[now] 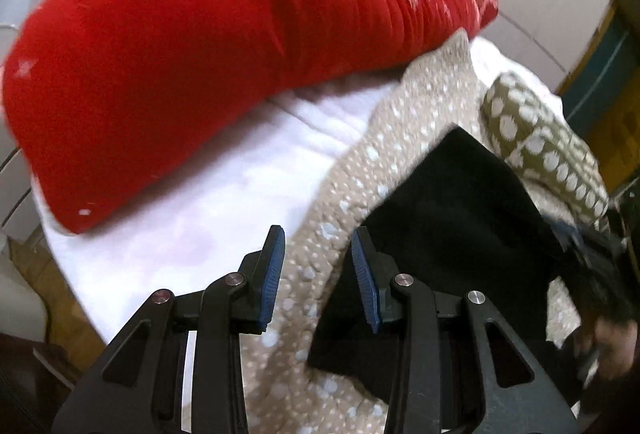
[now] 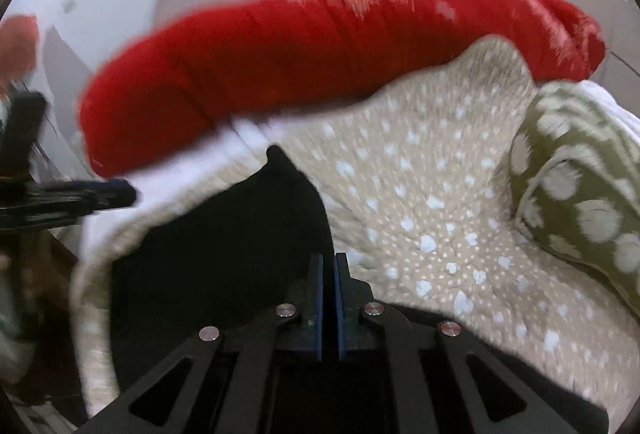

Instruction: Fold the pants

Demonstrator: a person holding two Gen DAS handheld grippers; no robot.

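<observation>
Left claw hangs with its blue pads spread apart and nothing between them, poised over the edge of the black pants; the right claw has its pads drawn nearly together with only a thin gap — whether cloth is pinched there I cannot tell; the pants lie bunched on a beige spotted blanket, just below that claw; a long red pillow lies behind on the white sheet; an olive dotted cushion sits to the right — both views are blurred.
</observation>
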